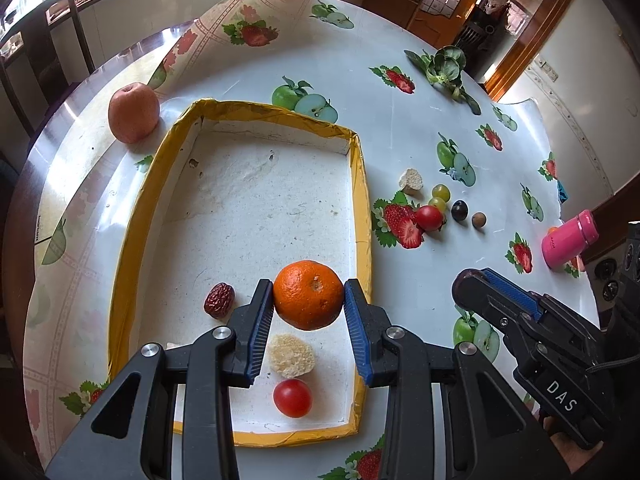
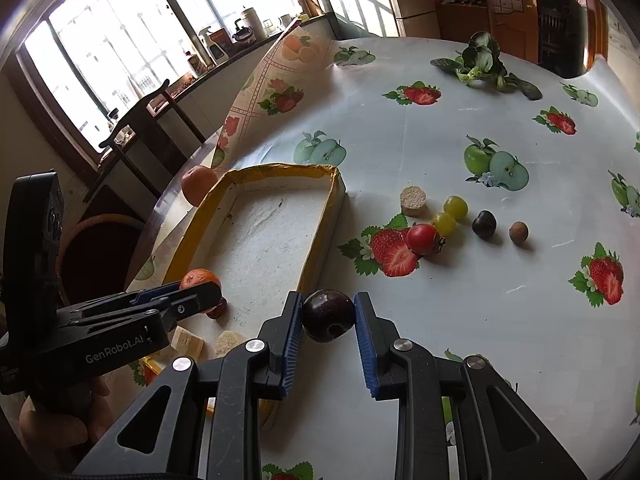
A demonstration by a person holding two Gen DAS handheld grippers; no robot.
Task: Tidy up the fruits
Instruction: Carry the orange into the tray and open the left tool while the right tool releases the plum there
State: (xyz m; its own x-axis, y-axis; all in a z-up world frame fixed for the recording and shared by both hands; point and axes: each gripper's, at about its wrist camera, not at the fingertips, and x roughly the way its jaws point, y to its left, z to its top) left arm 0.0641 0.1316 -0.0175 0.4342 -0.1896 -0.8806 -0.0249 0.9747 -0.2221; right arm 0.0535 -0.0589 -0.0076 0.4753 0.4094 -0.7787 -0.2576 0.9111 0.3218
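Orange, round and dimpled, the mandarin (image 1: pixel 308 294) sits pinched between the blue ribbed pads of the left gripper (image 1: pixel 308 298), over the near end of the shallow white foam tray with yellow taped rim (image 1: pixel 362 200). Beneath and beside it lie a wrinkled dark red date (image 1: pixel 219 300), a pale crumbly round slice (image 1: pixel 291 355) and a small red cherry tomato (image 1: pixel 292 397). My worry: let go from here, the mandarin could roll onto the slice or knock the tomato, since round fruit on a flat floor will not stay put.

The right gripper (image 2: pixel 328 314) is closed on a glossy dark purple plum (image 2: pixel 328 315), held outside the tray just beside its yellow edge; smooth skin on narrow pads could slip if the grip eases.

Only the right wrist view shows the plum held; the left view shows that gripper side-on, its grip hidden. Only the left view shows the tomato and the whole large pinkish apple (image 1: pixel 133 112) beyond the tray. Both show loose small fruits (image 2: pixel 448 220) on the fruit-printed tablecloth (image 2: pixel 480 320)
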